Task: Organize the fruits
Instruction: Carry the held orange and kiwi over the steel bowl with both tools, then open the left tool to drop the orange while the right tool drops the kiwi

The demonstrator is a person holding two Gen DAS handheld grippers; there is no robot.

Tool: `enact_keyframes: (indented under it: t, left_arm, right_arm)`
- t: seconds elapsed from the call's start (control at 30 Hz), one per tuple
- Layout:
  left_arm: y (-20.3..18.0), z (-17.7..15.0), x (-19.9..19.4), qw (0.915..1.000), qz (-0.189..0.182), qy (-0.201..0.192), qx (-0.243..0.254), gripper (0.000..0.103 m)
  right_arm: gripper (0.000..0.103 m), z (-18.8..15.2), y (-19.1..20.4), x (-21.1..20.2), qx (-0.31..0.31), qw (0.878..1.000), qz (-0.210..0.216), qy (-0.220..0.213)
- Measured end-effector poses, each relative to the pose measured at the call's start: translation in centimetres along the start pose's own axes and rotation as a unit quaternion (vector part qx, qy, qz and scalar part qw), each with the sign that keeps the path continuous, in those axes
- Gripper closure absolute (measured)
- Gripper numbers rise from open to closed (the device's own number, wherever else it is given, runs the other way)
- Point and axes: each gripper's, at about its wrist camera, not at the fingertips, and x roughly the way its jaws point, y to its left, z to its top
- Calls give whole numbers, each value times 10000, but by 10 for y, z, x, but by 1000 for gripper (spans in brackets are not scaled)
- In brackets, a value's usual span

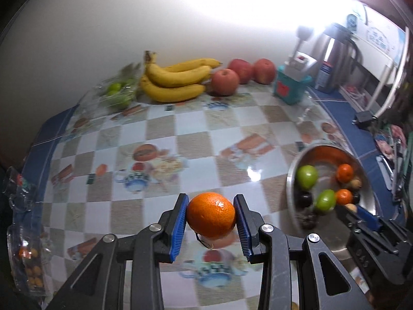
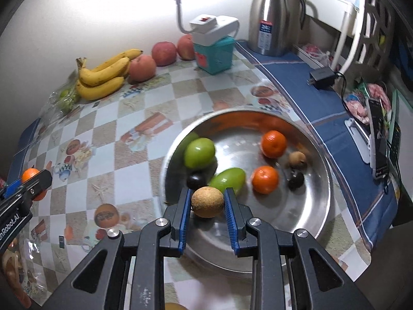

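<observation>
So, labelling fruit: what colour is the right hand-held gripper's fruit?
Tan-brown, clearest in the right wrist view.

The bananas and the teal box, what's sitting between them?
Three red apples sit in a row between the bananas and the teal box; both wrist views show this.

A table [image 2: 144, 98] covered in a glossy checkered cloth with food pictures and a blue border is carrying everything. At its far edge, around eleven to twelve o'clock in the right wrist view, are lying a bag of green fruit [image 2: 64, 100], a bunch of bananas [image 2: 103, 76] and three red apples [image 2: 162, 53], with a teal box [image 2: 214, 56] and a steel jug [image 2: 273, 18] standing toward one o'clock. A steel bowl [image 2: 317, 206] of fruit is sitting near centre, and a black charger [image 2: 322, 77] is resting at two o'clock.
</observation>
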Motion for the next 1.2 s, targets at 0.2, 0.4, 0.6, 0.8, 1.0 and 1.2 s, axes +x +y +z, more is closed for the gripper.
enact_keyframes:
  t: [0.2, 0.4, 0.6, 0.8, 1.0, 1.2]
  left_arm:
    - [-48, -6, 5, 9980, -452, 165, 419, 65]
    - [-104, -20, 22, 9889, -995, 580, 936, 65]
    - [-125, -30, 46, 9809, -1340, 1110, 875, 64]
    - [-134, -37, 58, 9755, -1471, 1388, 868, 64]
    - [-136, -41, 70, 9717, -1588, 1553, 799, 64]
    - [-129, -40, 72, 9681, -1835, 1616, 543, 63]
  right_arm:
    - [76, -6, -31, 12, 165, 9993, -160, 282]
    - [76, -14, -61, 30, 356, 9965, -339, 673]
    - [76, -21, -80, 38, 519, 9941, -316, 899]
    - [76, -28, -91, 42, 567, 9928, -266, 1017]
    - [76, -32, -100, 42, 653, 9924, -148, 1037]
    - [76, -34, -107, 40, 691, 9921, -66, 1046]
